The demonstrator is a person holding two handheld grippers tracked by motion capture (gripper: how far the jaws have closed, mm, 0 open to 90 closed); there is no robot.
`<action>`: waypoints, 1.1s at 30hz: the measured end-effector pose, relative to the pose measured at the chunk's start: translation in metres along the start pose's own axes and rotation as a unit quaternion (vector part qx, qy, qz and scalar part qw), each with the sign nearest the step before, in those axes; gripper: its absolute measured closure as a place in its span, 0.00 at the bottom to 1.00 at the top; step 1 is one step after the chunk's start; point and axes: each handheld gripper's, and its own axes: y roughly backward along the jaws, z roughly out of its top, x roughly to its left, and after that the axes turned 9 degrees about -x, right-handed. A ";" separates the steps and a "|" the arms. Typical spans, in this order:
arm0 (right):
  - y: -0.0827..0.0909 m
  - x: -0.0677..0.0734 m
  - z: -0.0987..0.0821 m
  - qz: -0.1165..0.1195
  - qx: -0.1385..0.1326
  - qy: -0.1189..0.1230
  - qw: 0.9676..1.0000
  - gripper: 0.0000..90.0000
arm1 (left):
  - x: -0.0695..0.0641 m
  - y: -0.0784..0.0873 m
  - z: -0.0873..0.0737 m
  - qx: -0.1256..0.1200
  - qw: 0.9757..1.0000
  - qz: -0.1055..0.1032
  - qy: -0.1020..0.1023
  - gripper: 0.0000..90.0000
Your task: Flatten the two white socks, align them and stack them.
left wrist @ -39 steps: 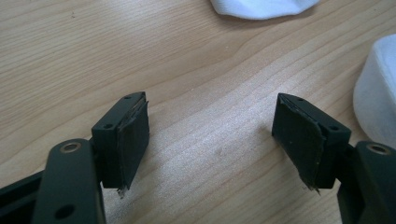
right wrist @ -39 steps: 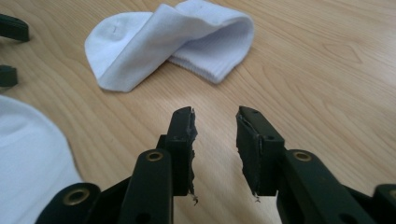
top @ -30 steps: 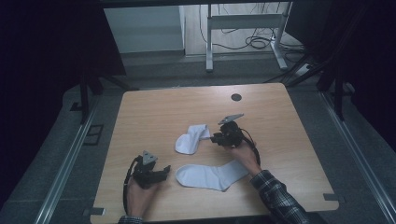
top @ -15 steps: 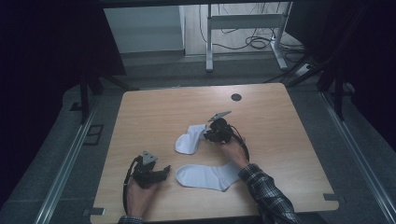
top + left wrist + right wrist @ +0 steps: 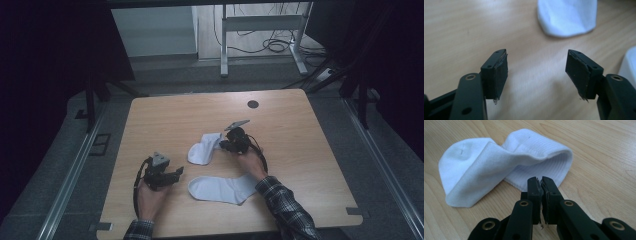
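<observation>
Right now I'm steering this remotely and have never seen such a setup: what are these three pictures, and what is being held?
A person at a wooden table holds a two-jaw gripper in each hand. One picture looks down from above; the other two come from cameras riding on each gripper, looking along its black jaws. Two white socks lie on the table: a folded sock farther away and a flat sock nearer the person. The left gripper is open over bare wood, holding nothing. The right gripper has its jaws pressed together at the folded sock's cuff edge; whether fabric is pinched is unclear.
</observation>
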 end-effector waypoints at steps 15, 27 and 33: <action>0.000 -0.002 0.000 0.008 0.002 -0.005 1.000 0.94 | -0.009 -0.056 0.029 0.019 1.000 -0.014 -0.019 0.65; 0.011 0.006 0.002 -0.014 0.026 0.037 0.999 0.97 | -0.002 -0.056 0.028 0.022 1.000 -0.009 0.007 0.96; 0.036 -0.005 0.002 -0.029 0.018 0.039 0.999 0.97 | 0.005 -0.046 0.032 0.002 1.000 0.005 0.013 0.96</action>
